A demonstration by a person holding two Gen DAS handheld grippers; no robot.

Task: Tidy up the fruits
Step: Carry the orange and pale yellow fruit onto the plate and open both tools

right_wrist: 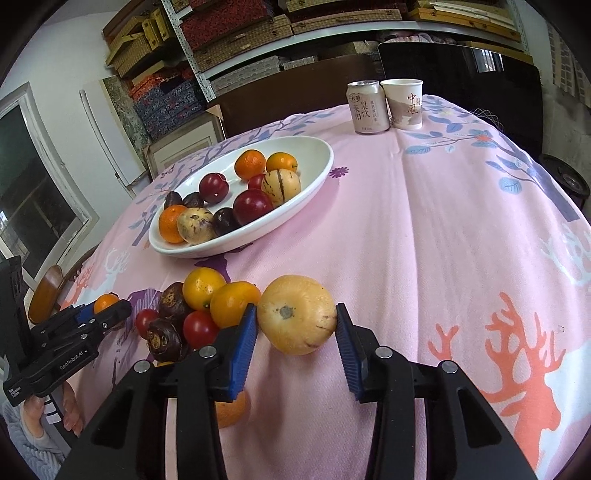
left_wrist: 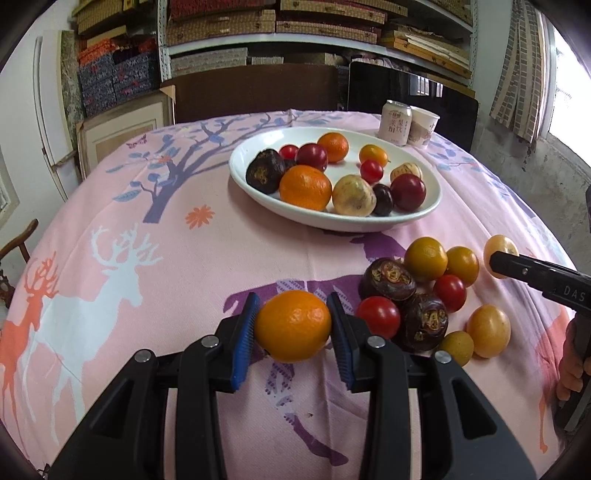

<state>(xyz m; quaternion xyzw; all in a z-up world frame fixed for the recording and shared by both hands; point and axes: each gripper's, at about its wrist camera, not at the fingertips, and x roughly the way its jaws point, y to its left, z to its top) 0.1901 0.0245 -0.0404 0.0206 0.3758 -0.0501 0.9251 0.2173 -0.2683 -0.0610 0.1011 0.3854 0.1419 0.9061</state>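
A white oval plate (left_wrist: 373, 220) holds several fruits: oranges, red plums, tomatoes, pale melons and dark passion fruits. It shows in the right wrist view (right_wrist: 317, 162) too. My left gripper (left_wrist: 293, 321) is shut on an orange (left_wrist: 293, 325) just above the tablecloth. My right gripper (right_wrist: 296, 325) is shut on a pale yellow melon (right_wrist: 297, 314), seen in the left wrist view (left_wrist: 500, 249) at the far right. A loose pile of fruits (left_wrist: 417, 295) lies on the cloth between the grippers.
A drink can (right_wrist: 367, 107) and a paper cup (right_wrist: 404, 103) stand at the table's far edge. The pink deer-print tablecloth (right_wrist: 443, 240) covers the table. Shelves with boxes (left_wrist: 258, 22) and dark chairs stand behind.
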